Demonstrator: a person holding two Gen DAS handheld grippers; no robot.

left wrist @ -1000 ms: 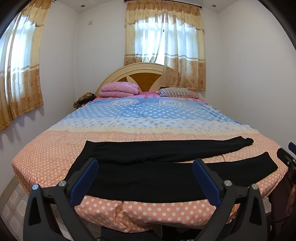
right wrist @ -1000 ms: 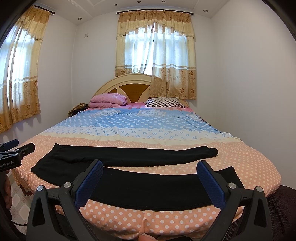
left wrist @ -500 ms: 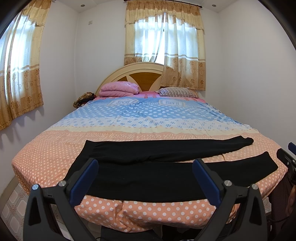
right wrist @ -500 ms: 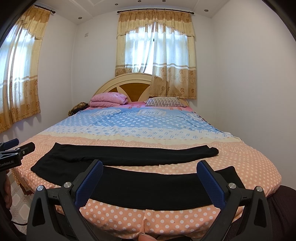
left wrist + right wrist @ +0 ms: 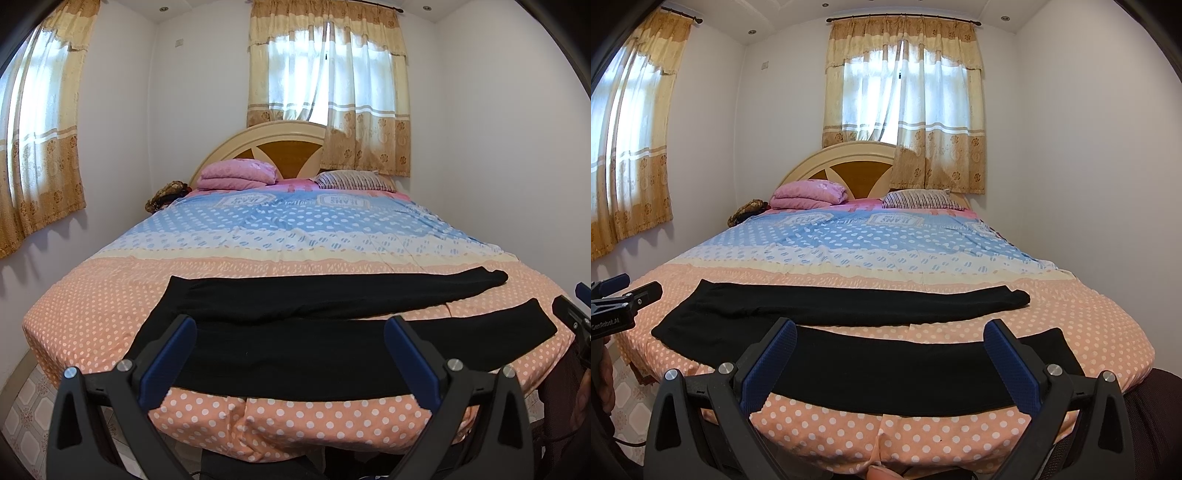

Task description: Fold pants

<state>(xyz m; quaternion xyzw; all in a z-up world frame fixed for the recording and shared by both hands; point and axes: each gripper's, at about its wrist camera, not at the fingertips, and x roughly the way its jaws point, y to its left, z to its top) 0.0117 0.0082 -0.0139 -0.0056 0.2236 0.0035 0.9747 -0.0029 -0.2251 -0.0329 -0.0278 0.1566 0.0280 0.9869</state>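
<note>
Black pants (image 5: 314,343) lie flat across the foot of the bed, waist at the left, both legs spread apart and running to the right; they also show in the right wrist view (image 5: 871,362). My left gripper (image 5: 290,356) is open and empty, held in front of the bed's near edge before the pants' waist and near leg. My right gripper (image 5: 890,360) is open and empty, before the near leg. Each gripper shows at the edge of the other's view: the right one (image 5: 574,314), the left one (image 5: 620,299).
The bed (image 5: 295,236) has a polka-dot cover, orange near me and blue farther back. A pink folded blanket (image 5: 238,173) and a striped pillow (image 5: 352,181) lie by the headboard. Walls stand close on both sides. Tiled floor (image 5: 26,406) shows at the lower left.
</note>
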